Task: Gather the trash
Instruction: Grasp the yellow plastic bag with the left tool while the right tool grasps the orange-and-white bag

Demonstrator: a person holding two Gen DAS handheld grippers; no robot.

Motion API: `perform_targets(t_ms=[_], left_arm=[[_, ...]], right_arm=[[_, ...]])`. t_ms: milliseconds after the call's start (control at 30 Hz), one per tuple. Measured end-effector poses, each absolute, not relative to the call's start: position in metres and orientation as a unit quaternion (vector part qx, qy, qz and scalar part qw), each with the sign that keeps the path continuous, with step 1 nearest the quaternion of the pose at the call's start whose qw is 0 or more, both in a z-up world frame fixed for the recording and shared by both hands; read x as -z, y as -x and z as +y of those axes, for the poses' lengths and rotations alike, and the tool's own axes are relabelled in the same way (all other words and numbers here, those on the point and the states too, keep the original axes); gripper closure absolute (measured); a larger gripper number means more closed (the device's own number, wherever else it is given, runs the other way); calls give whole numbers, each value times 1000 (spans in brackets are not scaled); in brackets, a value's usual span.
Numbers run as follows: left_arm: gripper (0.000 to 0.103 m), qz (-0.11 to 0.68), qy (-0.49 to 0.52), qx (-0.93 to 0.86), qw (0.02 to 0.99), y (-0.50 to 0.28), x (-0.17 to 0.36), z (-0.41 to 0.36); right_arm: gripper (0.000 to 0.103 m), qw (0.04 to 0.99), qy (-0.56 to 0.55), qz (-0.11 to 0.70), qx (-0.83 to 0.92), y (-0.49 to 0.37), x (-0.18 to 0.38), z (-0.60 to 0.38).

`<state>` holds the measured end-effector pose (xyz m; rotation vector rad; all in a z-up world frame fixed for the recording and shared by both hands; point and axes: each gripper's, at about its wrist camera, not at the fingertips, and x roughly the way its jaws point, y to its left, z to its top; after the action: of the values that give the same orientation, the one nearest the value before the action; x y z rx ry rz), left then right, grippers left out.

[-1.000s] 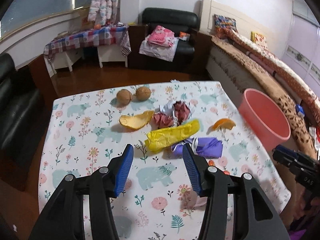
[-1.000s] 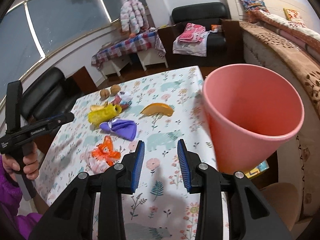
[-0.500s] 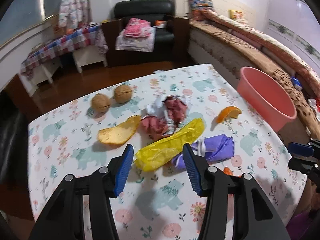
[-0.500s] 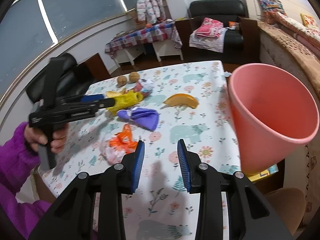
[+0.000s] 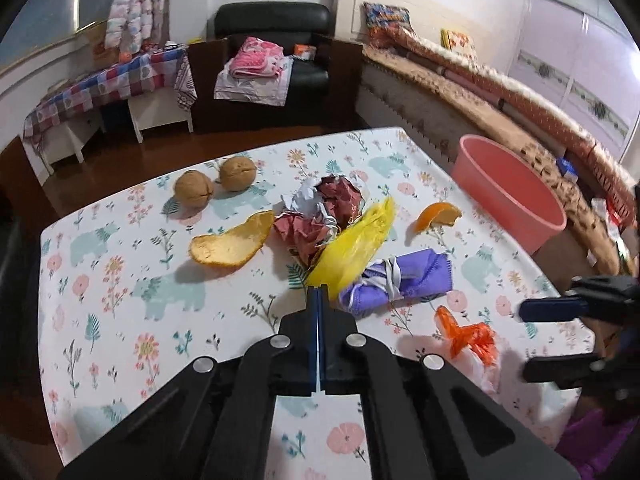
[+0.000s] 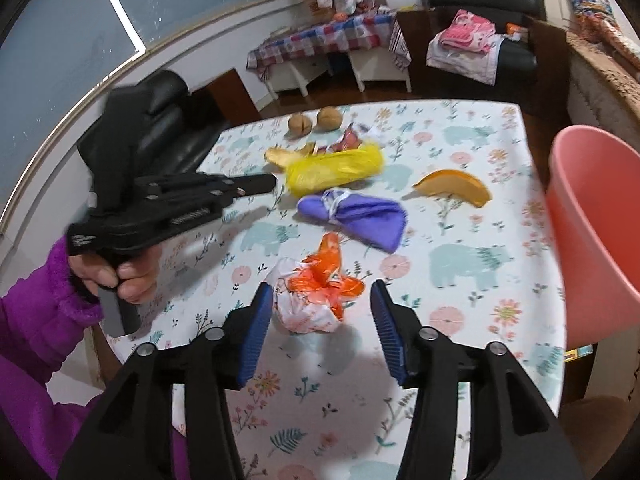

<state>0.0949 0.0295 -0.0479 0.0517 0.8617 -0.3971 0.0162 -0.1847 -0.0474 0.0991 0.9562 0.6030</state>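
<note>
My left gripper (image 5: 318, 294) is shut, its tips pinching the near end of a yellow plastic bag (image 5: 356, 244) in the middle of the floral table (image 5: 120, 280). From the right wrist view it (image 6: 268, 182) meets the bag (image 6: 336, 168) at the bag's left end. My right gripper (image 6: 320, 288) is open and its jaws are opening. An orange-and-white crumpled wrapper (image 6: 316, 300) lies just ahead between its fingertips, untouched. A pink bucket (image 6: 592, 216) stands off the table's right edge.
Around the bag lie a purple cloth bundle (image 5: 404, 276), crumpled red-and-white paper (image 5: 324, 212), an orange peel (image 5: 232, 240), an orange wedge (image 5: 438, 216) and two walnuts (image 5: 194, 190). A purple sleeve (image 6: 36, 320) holds the left gripper. Sofas and a bed ring the table.
My left gripper came down onto the yellow bag and went from open to shut on its end. My right gripper swung left from the bucket toward the orange wrapper and widened.
</note>
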Motion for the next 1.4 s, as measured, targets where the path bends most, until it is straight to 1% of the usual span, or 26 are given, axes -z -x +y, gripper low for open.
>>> perform_targets(t_ms=[100,233,267,300,333,367,400,433,600,633,667,733,767,800,833,867,900,933,1000,1100,1233,1300,1400], left_arm=[[103,408,-9,191,893,-83,42,39],[103,407,2,191,893,-70,35,49],[100,409,6,190,893,-70,34,51],[95,411,11,191,891,-70,33,51],[75,414,15,192,890,-72,31,51],[52,413,19,189,891,-74,30,51],[47,408,22,186,894,-75,29,50],[47,399,22,181,898,-79,28,48],[47,406,19,192,893,-98,34,31],[47,409,16,193,892,-103,36,26],[47,410,12,192,892,-107,38,21],[49,417,4,187,889,-117,45,12],[57,423,4,185,887,-122,48,10],[70,429,5,183,885,-126,52,8],[77,438,10,183,880,-131,56,7],[87,448,19,183,875,-135,61,7],[89,454,29,185,871,-137,64,8],[94,455,41,187,870,-138,66,10],[97,450,53,188,871,-136,66,14],[97,443,58,188,875,-127,60,18],[98,419,58,180,888,-105,43,26],[98,410,61,174,893,-96,37,30],[97,400,60,153,902,-77,30,39]], right_arm=[[47,838,-43,464,-285,-24,54,-176],[46,831,-41,475,-288,-29,62,-167],[45,827,-43,478,-292,-31,65,-165],[45,824,-43,482,-294,-32,67,-164],[45,823,-43,485,-294,-33,69,-162],[45,821,-45,487,-296,-34,72,-161],[45,819,-50,488,-298,-35,74,-160],[45,820,-52,486,-297,-37,75,-159],[46,825,-39,479,-298,-37,75,-154],[47,824,-39,479,-300,-37,76,-154],[56,824,-37,478,-302,-36,76,-155],[60,824,-36,476,-305,-35,74,-158],[61,825,-38,475,-306,-33,73,-161],[61,826,-38,473,-306,-32,72,-164],[61,828,-35,471,-302,-31,71,-168],[61,831,-35,469,-297,-29,70,-173],[61,833,-38,469,-293,-29,70,-180],[61,833,-41,469,-290,-29,70,-187],[61,839,-42,466,-278,-29,69,-199],[61,843,-52,463,-270,-32,66,-215],[61,853,-23,456,-252,-36,63,-228],[59,857,-7,460,-233,-39,65,-232],[58,856,-6,466,-222,-39,66,-239]])
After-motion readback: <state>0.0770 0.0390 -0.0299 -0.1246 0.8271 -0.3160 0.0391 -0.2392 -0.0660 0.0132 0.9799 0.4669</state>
